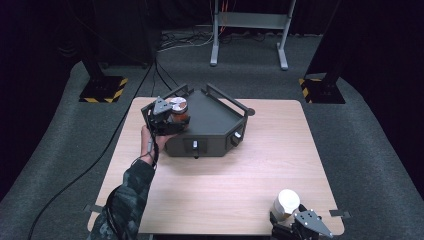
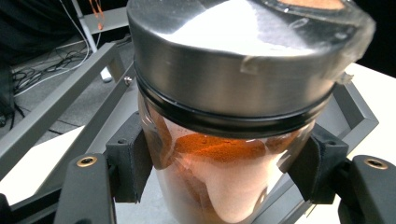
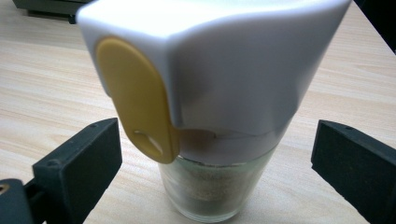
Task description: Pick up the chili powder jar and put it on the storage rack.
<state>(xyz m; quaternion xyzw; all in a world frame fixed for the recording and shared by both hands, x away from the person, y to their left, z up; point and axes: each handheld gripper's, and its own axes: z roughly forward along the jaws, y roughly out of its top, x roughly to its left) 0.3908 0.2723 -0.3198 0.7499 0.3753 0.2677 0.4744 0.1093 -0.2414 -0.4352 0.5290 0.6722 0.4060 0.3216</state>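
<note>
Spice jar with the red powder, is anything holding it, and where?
Yes. The left hand-held gripper clamps the spice jar by its glass body, just under the metal lid, one pad on each side.

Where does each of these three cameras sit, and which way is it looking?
High view: above the person's side, looking forward and down on the table; a sleeve and hand show, with both hand-held grippers.
Left gripper view: rides the left hand-held gripper, looking along its jaws, shut on the spice jar, over the dark tray.
Right gripper view: rides the right hand-held gripper, jaws open around the white-capped shaker.
Shared: the high view shows both jar and shaker.
</note>
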